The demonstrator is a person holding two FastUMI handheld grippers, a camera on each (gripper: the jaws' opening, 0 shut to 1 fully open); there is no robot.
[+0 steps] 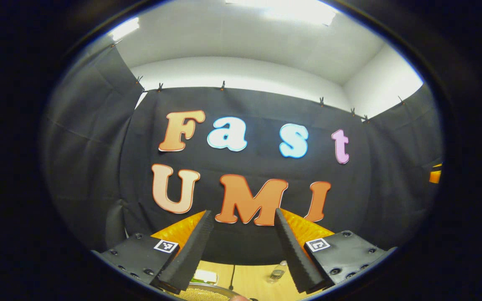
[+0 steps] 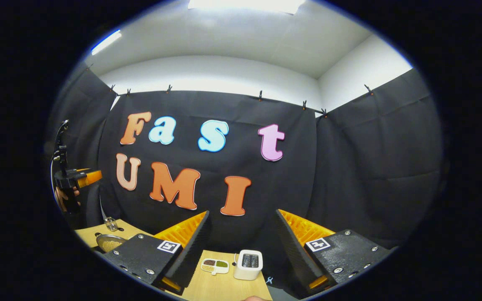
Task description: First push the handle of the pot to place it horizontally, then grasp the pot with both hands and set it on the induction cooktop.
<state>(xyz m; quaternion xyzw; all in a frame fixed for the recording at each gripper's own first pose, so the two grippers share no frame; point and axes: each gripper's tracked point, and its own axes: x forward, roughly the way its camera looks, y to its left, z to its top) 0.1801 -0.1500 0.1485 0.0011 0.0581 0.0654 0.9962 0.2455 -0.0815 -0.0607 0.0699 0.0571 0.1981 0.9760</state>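
My left gripper [image 1: 242,211] is open and held high, pointing at the black booth wall with nothing between its fingers. Below it, at the bottom edge of the left gripper view, the rim of a metal pot [image 1: 206,292] holding small grains peeks out. My right gripper [image 2: 242,212] is also open and empty, raised above the wooden table [image 2: 224,288]. In the right gripper view the pot [image 2: 108,241] sits at the table's left end. Its handle is hidden. Above it a hand holds the left gripper [image 2: 73,179].
A white toaster-like box [image 2: 248,264] and a small divided dish [image 2: 215,266] stand on the table ahead of the right gripper. A small clear bottle [image 1: 277,272] and a cable [image 1: 232,276] lie beyond the pot. Black cloth walls close the booth.
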